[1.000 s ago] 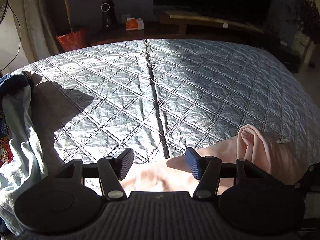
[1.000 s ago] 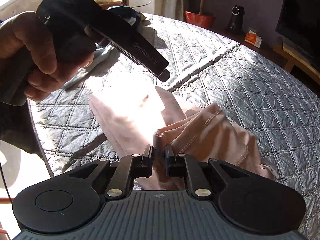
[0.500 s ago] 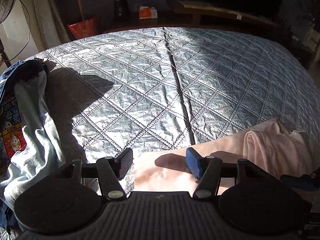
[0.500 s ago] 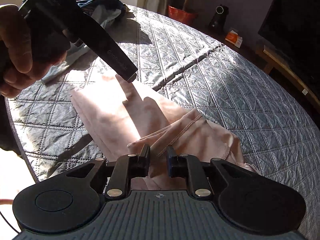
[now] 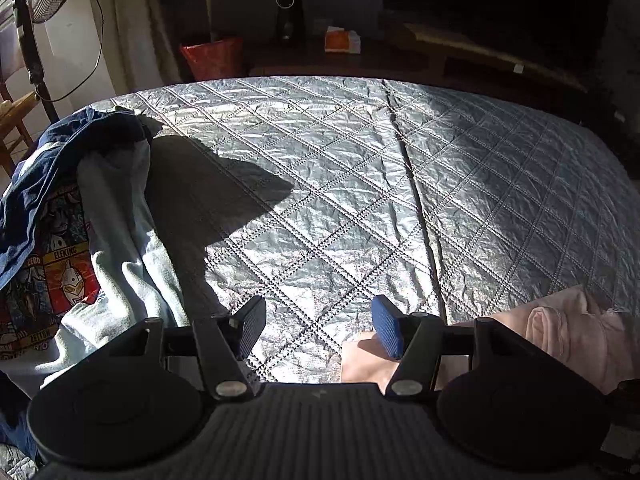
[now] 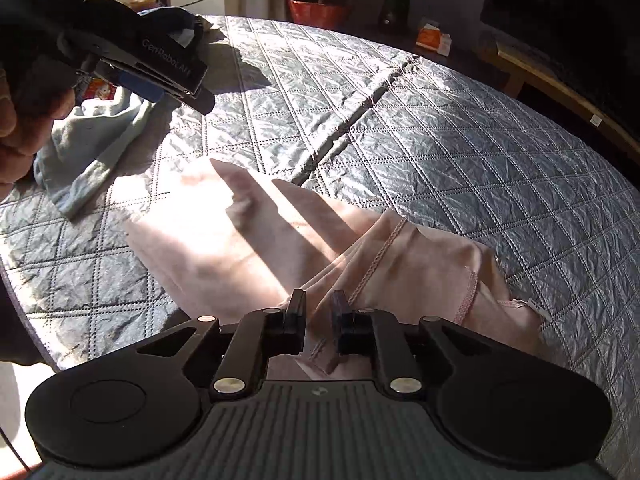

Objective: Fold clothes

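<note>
A pale pink garment (image 6: 240, 248) lies partly folded on the silver quilted bed (image 6: 440, 140), near its front edge. My right gripper (image 6: 319, 298) sits low over the garment's bunched hem. Its jaws are opening, a fold of pink fabric lies loosely between them, and the pads do not press on it. My left gripper (image 5: 318, 312) is open and empty above bare quilt (image 5: 360, 180), with the pink garment (image 5: 560, 328) at its lower right. In the right wrist view the left gripper (image 6: 196, 92) hangs in a person's hand (image 6: 16, 136) above the bed's left side.
A heap of clothes (image 5: 100, 240) lies at the bed's left: a light blue top with a cartoon print and something navy. This heap (image 6: 92, 148) sits under the left gripper. Beyond the bed stand a red bin (image 5: 212, 58), a fan, a low dark bench and a TV.
The left gripper has swung left, off the pink garment and nearer the clothes heap. The right jaws have parted from a near-shut grip, and the pink fold now sits loose between them.
</note>
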`<move>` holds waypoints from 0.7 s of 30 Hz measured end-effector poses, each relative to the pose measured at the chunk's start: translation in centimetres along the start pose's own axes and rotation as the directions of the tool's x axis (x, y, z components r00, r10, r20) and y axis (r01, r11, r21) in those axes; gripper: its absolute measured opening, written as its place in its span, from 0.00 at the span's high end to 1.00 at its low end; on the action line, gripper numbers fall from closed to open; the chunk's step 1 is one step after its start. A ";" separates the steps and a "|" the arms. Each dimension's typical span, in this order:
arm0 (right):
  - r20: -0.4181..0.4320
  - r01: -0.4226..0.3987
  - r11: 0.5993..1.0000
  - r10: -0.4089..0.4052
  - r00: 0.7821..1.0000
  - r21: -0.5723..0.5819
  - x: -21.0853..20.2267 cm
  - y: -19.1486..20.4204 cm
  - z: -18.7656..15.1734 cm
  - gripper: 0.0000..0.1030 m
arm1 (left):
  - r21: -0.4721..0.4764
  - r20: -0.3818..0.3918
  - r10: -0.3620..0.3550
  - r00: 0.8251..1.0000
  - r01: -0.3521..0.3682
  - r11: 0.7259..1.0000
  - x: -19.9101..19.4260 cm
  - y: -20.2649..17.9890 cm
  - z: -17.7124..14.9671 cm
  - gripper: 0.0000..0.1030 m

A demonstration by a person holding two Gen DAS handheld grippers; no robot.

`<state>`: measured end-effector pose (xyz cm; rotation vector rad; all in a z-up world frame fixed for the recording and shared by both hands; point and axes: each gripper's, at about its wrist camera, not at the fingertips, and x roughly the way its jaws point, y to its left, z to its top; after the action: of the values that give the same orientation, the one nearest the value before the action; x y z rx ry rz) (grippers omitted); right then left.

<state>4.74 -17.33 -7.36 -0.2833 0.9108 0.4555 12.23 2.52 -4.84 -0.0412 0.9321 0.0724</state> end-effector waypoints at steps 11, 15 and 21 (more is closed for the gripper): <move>-0.016 0.084 0.996 -0.084 0.996 0.021 1.1 2.0 -0.9 0.88 | -0.013 -0.012 -0.010 1.000 0.009 1.000 -0.1 0.8 -0.1 0.47; -0.027 0.093 0.991 -0.096 0.995 -0.091 -0.3 2.2 -1.2 0.90 | -0.015 -0.010 -0.015 1.000 0.015 1.000 -0.2 0.8 0.0 0.47; -0.041 0.102 0.933 -0.124 0.991 -0.346 -2.5 3.2 -2.3 0.91 | -0.016 -0.011 -0.018 1.000 0.018 1.000 -0.3 0.9 -0.1 0.47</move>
<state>0.30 -16.19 -6.83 -0.6695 0.8680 0.5003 11.92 3.41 -4.66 -0.0644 0.9421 0.0627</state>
